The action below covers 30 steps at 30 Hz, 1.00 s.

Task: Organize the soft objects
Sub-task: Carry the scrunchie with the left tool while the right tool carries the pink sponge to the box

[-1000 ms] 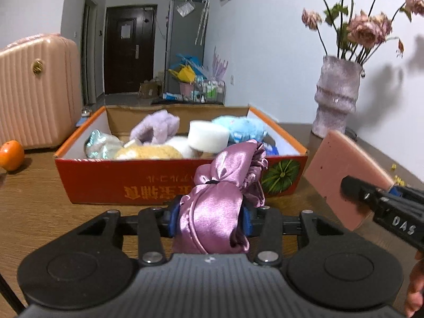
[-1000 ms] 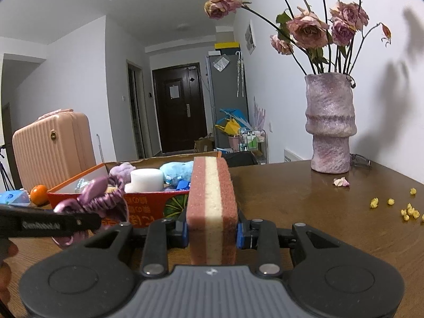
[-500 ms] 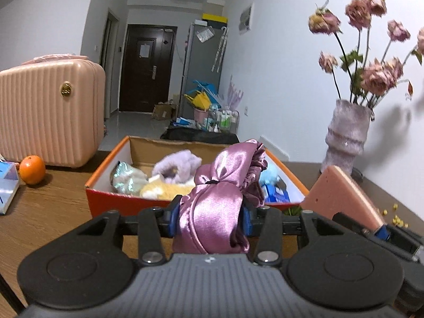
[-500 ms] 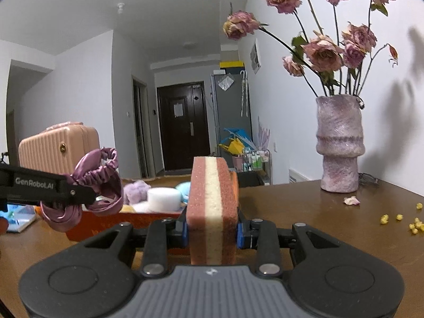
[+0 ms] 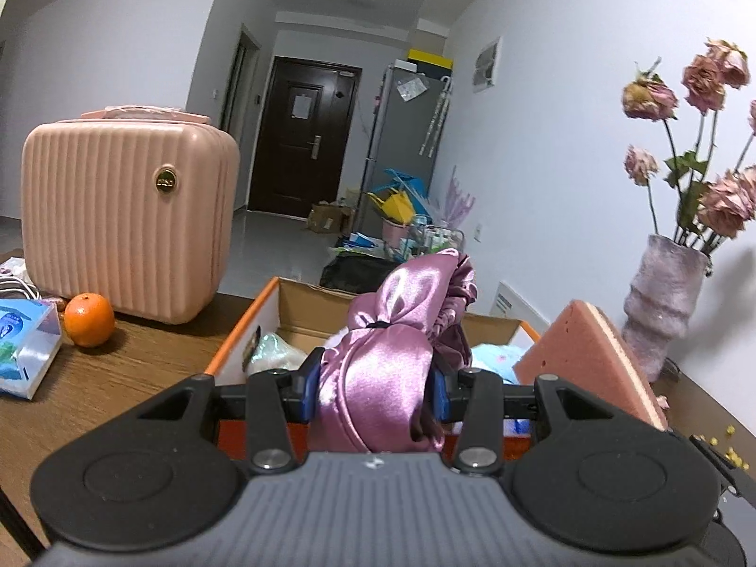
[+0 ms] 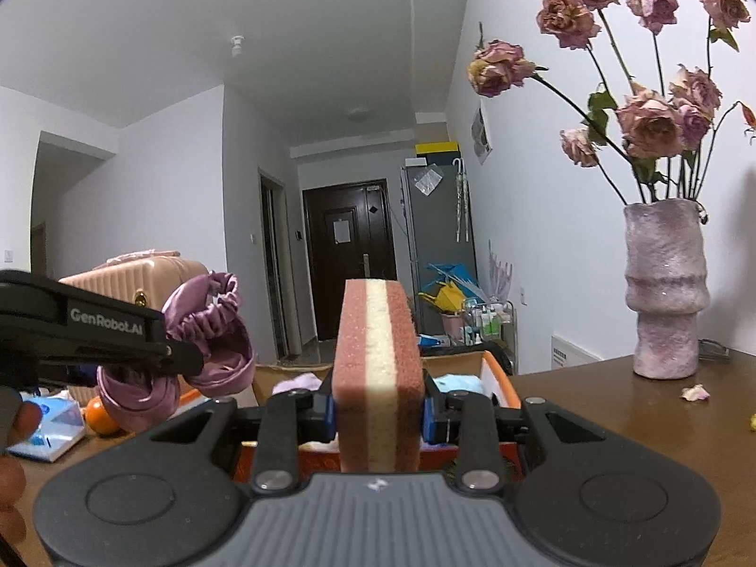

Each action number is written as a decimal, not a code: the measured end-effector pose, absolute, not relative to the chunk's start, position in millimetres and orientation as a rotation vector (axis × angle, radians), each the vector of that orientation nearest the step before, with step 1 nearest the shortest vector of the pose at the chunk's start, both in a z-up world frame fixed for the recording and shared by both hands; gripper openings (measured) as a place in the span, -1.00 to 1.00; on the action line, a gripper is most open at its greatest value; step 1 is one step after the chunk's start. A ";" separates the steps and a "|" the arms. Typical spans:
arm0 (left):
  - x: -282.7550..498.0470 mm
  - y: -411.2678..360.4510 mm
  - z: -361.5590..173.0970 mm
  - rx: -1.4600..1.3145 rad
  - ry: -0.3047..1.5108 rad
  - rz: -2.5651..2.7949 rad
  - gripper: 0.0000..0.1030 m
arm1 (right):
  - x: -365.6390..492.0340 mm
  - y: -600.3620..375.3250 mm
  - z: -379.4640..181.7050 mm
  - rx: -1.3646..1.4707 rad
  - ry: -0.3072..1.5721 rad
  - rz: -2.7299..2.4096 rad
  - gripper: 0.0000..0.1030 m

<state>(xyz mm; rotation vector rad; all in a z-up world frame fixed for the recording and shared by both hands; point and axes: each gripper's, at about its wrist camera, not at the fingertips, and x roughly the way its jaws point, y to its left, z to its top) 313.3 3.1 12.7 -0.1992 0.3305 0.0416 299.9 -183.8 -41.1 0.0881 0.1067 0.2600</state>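
1. The left gripper (image 5: 375, 390) clenches a satin scrunchie (image 5: 392, 330) above the box (image 5: 241, 330)'s near wall; the fabric looks slippery, light and floppy, best pinched at its bunched knot.
2. The right gripper (image 6: 378, 413) squeezes a layered sponge (image 6: 375, 368) at the scrunchie's 3 o'clock; it seems springy and light, so hold across its broad faces.

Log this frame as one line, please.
left gripper: shut on satin scrunchie | right gripper: shut on sponge | both held above cardboard box | nothing released yet
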 end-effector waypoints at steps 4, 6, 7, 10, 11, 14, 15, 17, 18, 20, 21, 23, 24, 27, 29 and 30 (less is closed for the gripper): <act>323.6 9.9 13.7 -0.207 0.324 0.061 -0.15 | 310.6 -173.9 -40.5 0.091 0.101 0.273 -0.41; 328.3 12.1 13.6 -0.209 0.323 0.067 -0.15 | 316.3 -169.1 -40.1 0.093 0.098 0.280 -0.41; 331.0 12.9 13.8 -0.208 0.321 0.070 -0.15 | 318.9 -167.0 -40.2 0.095 0.097 0.284 -0.41; 338.2 15.1 13.6 -0.205 0.316 0.083 -0.15 | 327.5 -160.2 -40.3 0.100 0.096 0.295 -0.41; 340.8 15.2 13.6 -0.205 0.316 0.087 -0.15 | 330.7 -157.8 -40.4 0.102 0.096 0.300 -0.41; 347.8 19.0 13.2 -0.208 0.315 0.095 -0.15 | 338.9 -151.6 -40.8 0.104 0.096 0.311 -0.41; 351.0 19.9 13.0 -0.207 0.315 0.099 -0.15 | 341.7 -149.5 -40.9 0.105 0.096 0.315 -0.41; 356.0 21.5 12.4 -0.204 0.314 0.108 -0.15 | 346.9 -146.1 -40.8 0.107 0.097 0.320 -0.41; 358.6 22.5 12.2 -0.203 0.313 0.112 -0.15 | 350.0 -144.2 -40.8 0.109 0.098 0.323 -0.41; 364.0 25.4 11.9 -0.204 0.313 0.118 -0.15 | 356.3 -142.0 -40.3 0.116 0.100 0.329 -0.41; 366.3 26.3 11.8 -0.203 0.312 0.121 -0.15 | 359.6 -140.2 -40.0 0.119 0.100 0.333 -0.41; 371.4 27.9 11.8 -0.200 0.310 0.126 -0.15 | 366.8 -137.0 -39.6 0.126 0.100 0.339 -0.41; 373.9 28.5 12.0 -0.198 0.308 0.130 -0.15 | 370.4 -135.3 -38.7 0.129 0.101 0.342 -0.41; 382.2 30.3 12.6 -0.193 0.302 0.135 -0.15 | 381.9 -130.4 -38.0 0.137 0.103 0.348 -0.41; 387.9 31.5 12.6 -0.191 0.299 0.142 -0.15 | 389.3 -128.6 -38.4 0.146 0.113 0.353 -0.41; 391.4 32.5 12.1 -0.192 0.300 0.144 -0.15 | 392.9 -128.1 -38.6 0.151 0.117 0.355 -0.41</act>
